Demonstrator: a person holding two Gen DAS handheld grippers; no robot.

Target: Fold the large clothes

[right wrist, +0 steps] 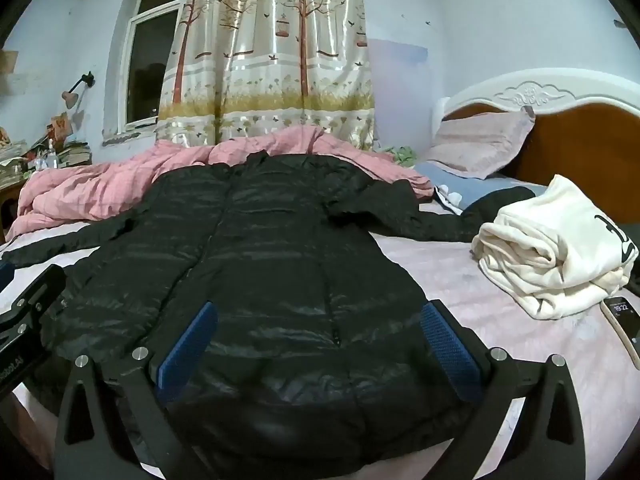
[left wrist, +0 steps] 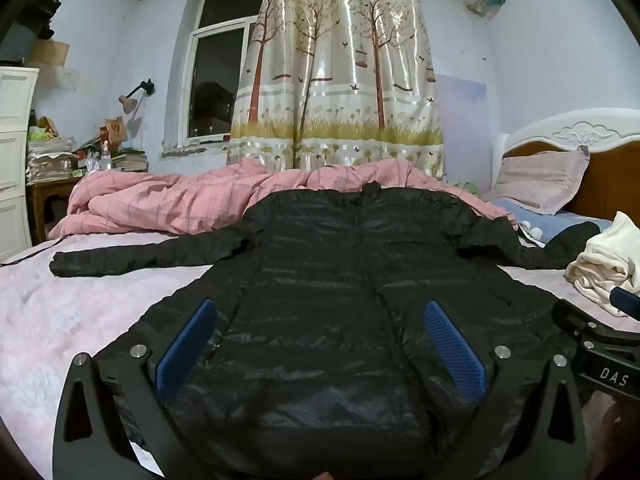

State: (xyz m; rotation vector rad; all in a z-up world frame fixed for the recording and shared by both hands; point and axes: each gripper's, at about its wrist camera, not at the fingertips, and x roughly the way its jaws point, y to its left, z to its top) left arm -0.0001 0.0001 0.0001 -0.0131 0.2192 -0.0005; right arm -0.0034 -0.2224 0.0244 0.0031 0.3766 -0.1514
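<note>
So we've got the black puffer coat (left wrist: 340, 272) laid flat and face up on the bed (left wrist: 60, 320), zip running straight away from us: hem at our end, collar up by the bunched pink duvet (left wrist: 160, 200).

Going left to right: the coat's left sleeve (left wrist: 132, 256) sticks out sideways across the sheet, well apart from everything. Then our left tongs (left wrist: 320, 344), spread wide with nothing between the blue pads, hovering over the hem on the left half of the coat. Right beside them, our right tongs (right wrist: 320, 344), also spread wide and empty, over the hem's right half, with the coat's right edge just by the outer pad. The other sleeve (right wrist: 432, 224) runs off toward the pillows (right wrist: 480, 144). Far right sits a folded cream garment (right wrist: 560, 252) and a phone (right wrist: 622, 324) at the bed edge.

The thing that matters for us: the coat's long axis points dead ahead from both tongs, and the sleeves lie crosswise to it. Left sleeve is nearer the left tongs, right sleeve nearer the right, so we'd guess each side takes its own sleeve inward first. Nothing folded on the coat yet, as far as we can see.
</note>
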